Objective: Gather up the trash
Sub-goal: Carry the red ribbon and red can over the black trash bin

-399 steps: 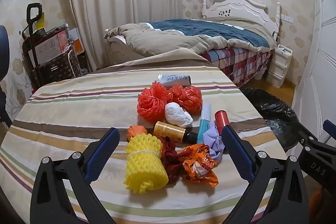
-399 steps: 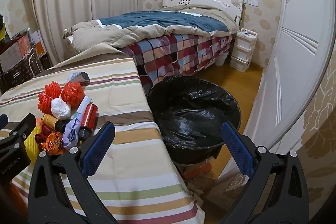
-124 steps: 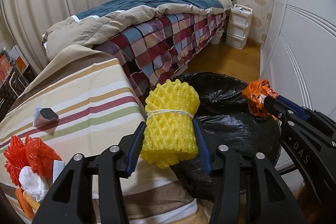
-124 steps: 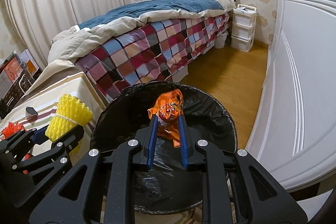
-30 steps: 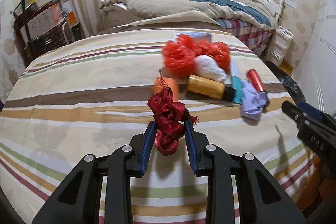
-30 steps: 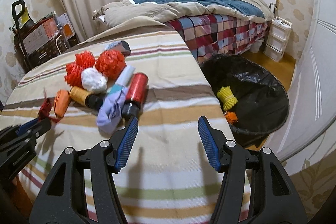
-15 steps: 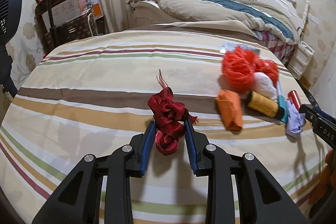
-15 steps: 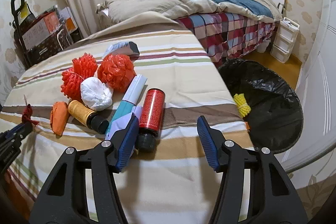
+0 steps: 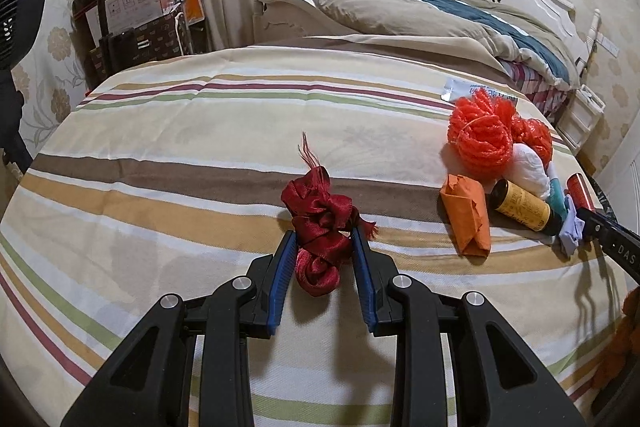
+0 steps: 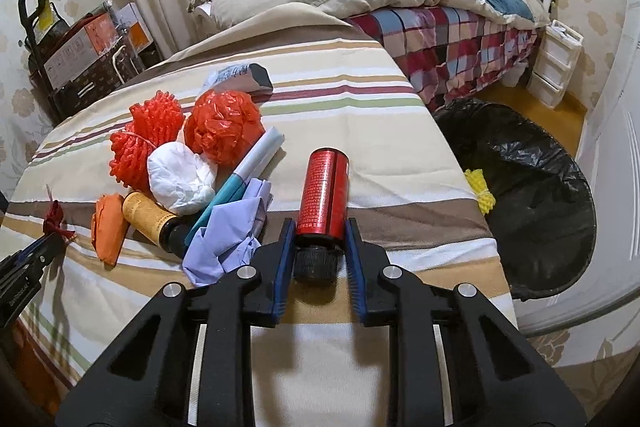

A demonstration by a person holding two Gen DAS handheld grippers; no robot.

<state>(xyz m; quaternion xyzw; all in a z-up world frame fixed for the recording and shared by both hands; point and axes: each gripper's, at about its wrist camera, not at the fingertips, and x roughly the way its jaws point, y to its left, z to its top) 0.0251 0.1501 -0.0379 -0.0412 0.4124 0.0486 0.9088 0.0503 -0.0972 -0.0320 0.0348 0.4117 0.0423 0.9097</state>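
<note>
Ribbon (image 9: 318, 227) pinched in left jaws, red bottle (image 10: 323, 195) gripped between right jaws

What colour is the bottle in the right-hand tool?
Red bottle with a black cap, clearest in the right wrist view.

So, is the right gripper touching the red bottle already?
Touching. In the right wrist view, the right gripper has both blue pads pressed against the lower body of the red bottle, with no gap on either side.
</note>
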